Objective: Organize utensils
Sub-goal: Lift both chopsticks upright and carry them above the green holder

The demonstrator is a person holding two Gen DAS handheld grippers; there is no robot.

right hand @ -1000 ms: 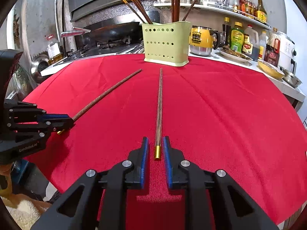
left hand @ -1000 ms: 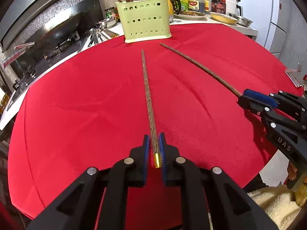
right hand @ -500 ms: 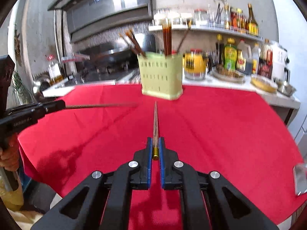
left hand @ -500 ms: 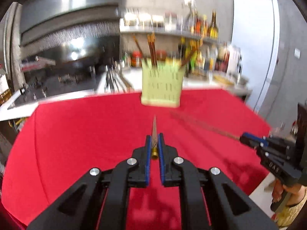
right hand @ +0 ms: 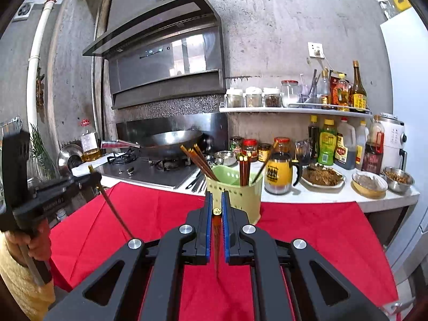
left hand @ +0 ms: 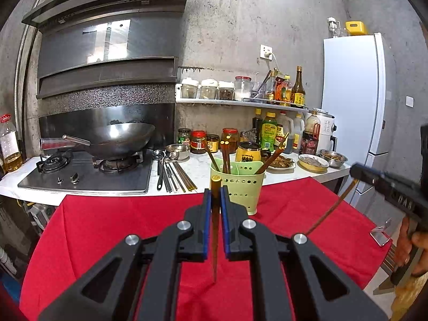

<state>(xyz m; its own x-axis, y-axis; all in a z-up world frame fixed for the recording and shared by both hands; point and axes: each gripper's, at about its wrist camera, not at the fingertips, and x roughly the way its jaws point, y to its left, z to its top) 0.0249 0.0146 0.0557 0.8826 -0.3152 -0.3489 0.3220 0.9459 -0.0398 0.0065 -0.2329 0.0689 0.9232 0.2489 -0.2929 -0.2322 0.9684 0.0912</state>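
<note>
Both chopsticks have come up off the red cloth [left hand: 107, 230], your left gripper [left hand: 215, 200] and right gripper [right hand: 217, 208] each clamped near a brass-capped end, so these light, stiff, slick sticks may pivot.

Your left wrist camera looks along its tongs [left hand: 215, 200], slightly downward over the red worktop [left hand: 112, 230] toward the stove wall. Your right wrist camera faces likewise from further right. Both share the green holder [left hand: 236, 184] [right hand: 235, 187], close ahead.

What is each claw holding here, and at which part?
Each claw grips one wooden chopstick just below its gold-capped thick end: left claw holds the left chopstick, right claw the right chopstick, thin tips hanging down.
</note>
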